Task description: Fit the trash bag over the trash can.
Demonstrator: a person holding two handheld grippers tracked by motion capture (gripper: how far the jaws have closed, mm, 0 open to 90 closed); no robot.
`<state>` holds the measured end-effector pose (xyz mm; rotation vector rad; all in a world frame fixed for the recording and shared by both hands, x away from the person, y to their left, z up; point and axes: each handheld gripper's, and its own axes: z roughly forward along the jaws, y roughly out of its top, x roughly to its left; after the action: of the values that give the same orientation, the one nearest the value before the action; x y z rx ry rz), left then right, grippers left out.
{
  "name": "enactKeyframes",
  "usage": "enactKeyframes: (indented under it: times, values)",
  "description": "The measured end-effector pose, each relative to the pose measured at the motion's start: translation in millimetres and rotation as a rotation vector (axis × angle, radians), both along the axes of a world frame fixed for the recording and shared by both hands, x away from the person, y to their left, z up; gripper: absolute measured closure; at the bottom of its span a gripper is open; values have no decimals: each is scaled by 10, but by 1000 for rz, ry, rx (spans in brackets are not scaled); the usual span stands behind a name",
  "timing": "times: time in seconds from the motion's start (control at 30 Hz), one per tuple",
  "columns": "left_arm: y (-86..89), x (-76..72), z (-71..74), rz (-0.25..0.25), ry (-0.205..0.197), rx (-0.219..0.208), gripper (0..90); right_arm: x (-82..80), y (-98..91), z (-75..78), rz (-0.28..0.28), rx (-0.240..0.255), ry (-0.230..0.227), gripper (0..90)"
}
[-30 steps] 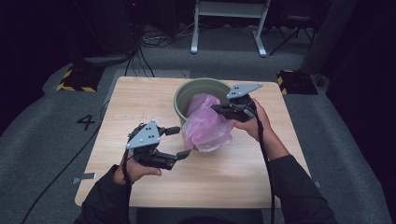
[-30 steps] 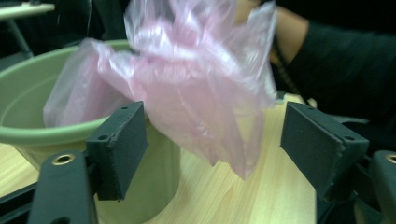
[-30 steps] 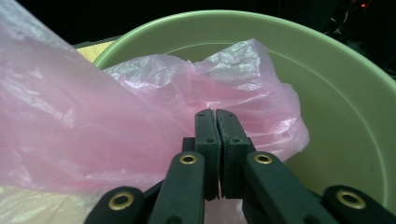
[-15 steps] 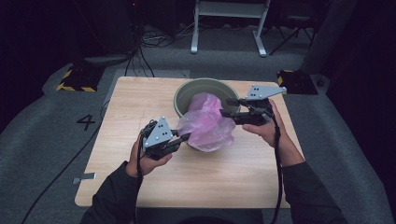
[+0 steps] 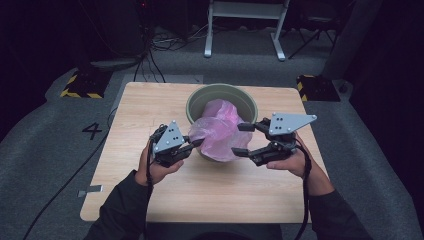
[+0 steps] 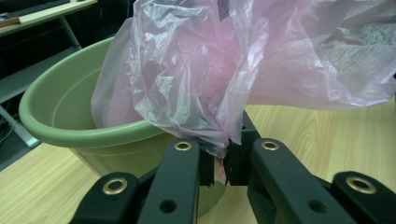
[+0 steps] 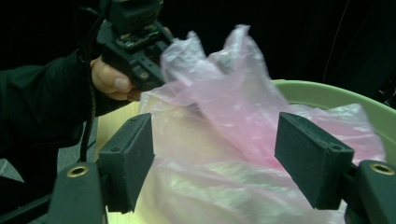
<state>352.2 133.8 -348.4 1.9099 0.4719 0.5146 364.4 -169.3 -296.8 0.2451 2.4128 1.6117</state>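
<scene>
Over the near rim of green tub [image 5: 195, 102], pink plastic bag [image 5: 220, 127] half inside, half draped out; now pinched at its edge by left gripper [image 5: 196, 144], just closed; right gripper [image 5: 244, 139] just released, jaws spread, bag handed over for spreading

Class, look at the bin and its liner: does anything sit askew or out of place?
Yes. The pink bag is bunched and spills over the near rim of the green bin instead of lining it. The left tool pinches its edge; the right tool stands open beside it.
</scene>
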Motion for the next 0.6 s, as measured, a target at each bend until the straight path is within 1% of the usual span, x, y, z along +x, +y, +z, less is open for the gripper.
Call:
enactKeyframes:
  times: [0.03, 0.07, 0.1, 0.13, 0.17, 0.2, 0.23, 0.27, 0.3, 0.33, 0.4, 0.43, 0.47, 0.5, 0.53, 0.57, 0.6]
  values:
    - [0, 0, 0, 0, 0, 0, 845, 0, 0, 0, 0, 0, 0, 289]
    - [-1, -2, -1, -4, 0, 1, 845, -17, 22, -16, -1, -11, -13, 308]
    - [0, -5, -1, -5, -2, 2, 845, -30, 40, -34, -22, -23, -29, 372]
    - [8, -12, -3, -12, -3, -1, 845, -18, 69, -73, -84, -70, -46, 548]
    - [8, -12, -3, -12, -3, -1, 844, -18, 69, -73, -84, -70, -46, 548]
    - [17, -22, -9, -23, -3, 5, 842, 17, 53, -110, -107, -84, -37, 718]
    - [17, -22, -9, -23, -3, 5, 840, 17, 53, -110, -107, -84, -37, 718]
    - [31, -39, -19, -39, 0, 7, 833, 41, 24, -141, -146, -105, -52, 829]
    - [31, -39, -19, -39, 0, 7, 825, 41, 24, -141, -146, -105, -52, 829]
    - [42, -48, -23, -40, -4, 12, 818, 62, -21, -165, -158, -100, -47, 896]
    - [64, -61, -32, -48, -1, 7, 813, 71, -63, -186, -177, -98, -50, 900]
    - [77, -67, -35, -52, -3, 5, 813, 71, -63, -186, -177, -98, -50, 900]
    - [87, -72, -36, -55, 1, 6, 816, 74, -104, -197, -170, -76, -35, 858]
    - [90, -78, -37, -56, 1, 7, 816, 74, -104, -197, -170, -76, -35, 858]
    - [90, -83, -38, -55, -1, 9, 816, 62, -116, -198, -156, -73, -42, 769]
    - [88, -84, -36, -55, -1, 14, 817, 44, -122, -197, -138, -59, -45, 652]
    - [82, -81, -38, -56, 0, 16, 817, 24, -124, -194, -117, -47, -44, 602]
